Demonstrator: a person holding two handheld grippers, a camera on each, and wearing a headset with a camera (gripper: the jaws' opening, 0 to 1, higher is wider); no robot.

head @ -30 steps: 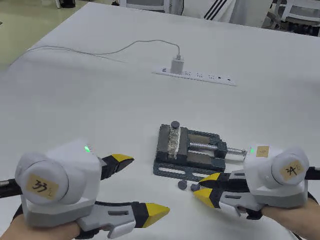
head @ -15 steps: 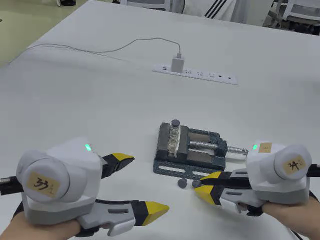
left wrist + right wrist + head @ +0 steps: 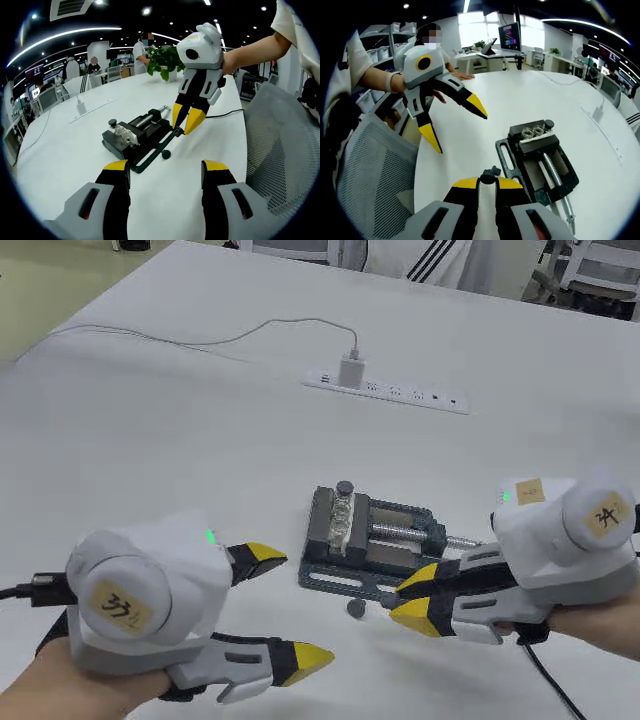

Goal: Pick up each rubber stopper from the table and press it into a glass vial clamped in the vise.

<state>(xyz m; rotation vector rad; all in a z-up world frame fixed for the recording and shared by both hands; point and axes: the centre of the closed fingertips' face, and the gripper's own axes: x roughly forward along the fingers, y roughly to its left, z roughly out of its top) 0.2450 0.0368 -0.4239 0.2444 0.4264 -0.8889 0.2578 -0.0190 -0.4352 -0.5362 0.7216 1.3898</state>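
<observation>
A dark vise [image 3: 375, 552] sits mid-table and clamps a row of glass vials [image 3: 343, 522]; the far one carries a dark stopper [image 3: 345, 487]. In the right gripper view two vials [image 3: 533, 131] stand unplugged beside the plugged one [image 3: 549, 123]. My right gripper [image 3: 405, 599] hovers just right of the vise's near corner, shut on a rubber stopper [image 3: 489, 175] pinched between its yellow tips. Another loose stopper [image 3: 355, 608] lies on the table in front of the vise, also seen as the loose stopper [image 3: 165, 154]. My left gripper [image 3: 290, 612] is open at lower left, holding nothing.
A white power strip [image 3: 385, 392] with a plugged charger [image 3: 353, 370] and its cable [image 3: 200, 344] lies farther back. A mesh chair [image 3: 280, 150] stands off the table's near edge. The vise screw handle [image 3: 462, 540] sticks out toward my right gripper.
My right gripper has risen a little from the table with one stopper between its tips; one stopper stays on the table. The left gripper drifted slightly right.
</observation>
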